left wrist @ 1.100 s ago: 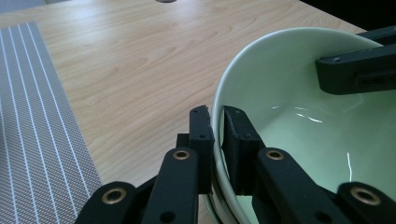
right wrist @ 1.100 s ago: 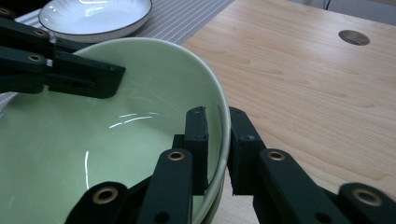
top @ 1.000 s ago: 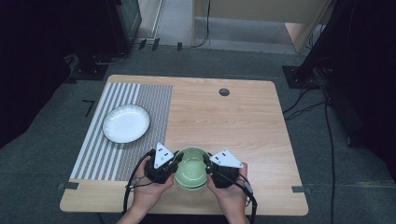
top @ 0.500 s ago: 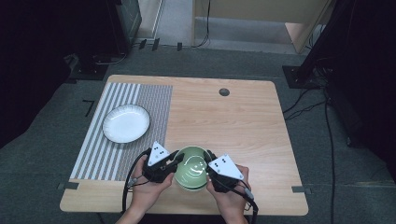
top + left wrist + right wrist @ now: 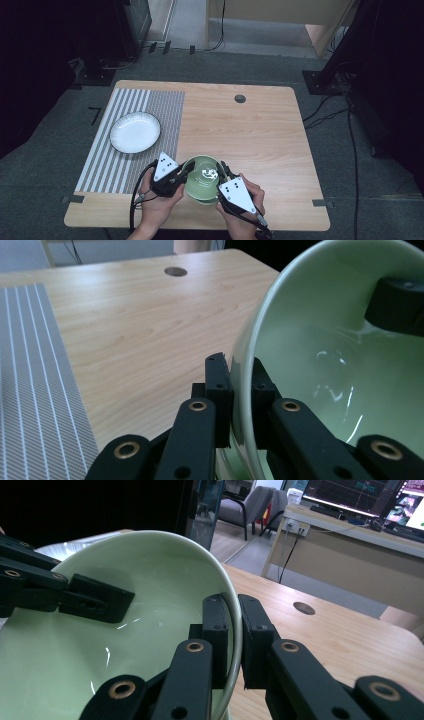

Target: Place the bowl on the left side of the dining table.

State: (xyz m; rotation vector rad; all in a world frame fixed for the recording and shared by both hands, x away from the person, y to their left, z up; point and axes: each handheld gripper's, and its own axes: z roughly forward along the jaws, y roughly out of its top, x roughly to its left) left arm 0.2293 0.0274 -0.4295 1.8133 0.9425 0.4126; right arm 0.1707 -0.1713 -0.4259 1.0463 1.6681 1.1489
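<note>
Wooden table (image 5: 260, 130) with a striped mat (image 5: 125, 165) and white plate (image 5: 135, 132): near its front edge, the green bowl (image 5: 202, 177) is clamped by the rim by the left gripper (image 5: 184, 172) and right gripper (image 5: 220, 172); carrying and placing are judged left.

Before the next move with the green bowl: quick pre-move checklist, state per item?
1. Left gripper clamped on green bowl rim: ok, one jaw inside, one outside.
2. Right gripper clamped on the opposite rim: ok.
3. Bowl level: not ok, tilted in both gripper views.
4. Bowl clear of the table: cannot tell.
5. White plate on striped mat, apart from bowl: ok.
6. Bowl contents: ok, nothing inside.
</note>
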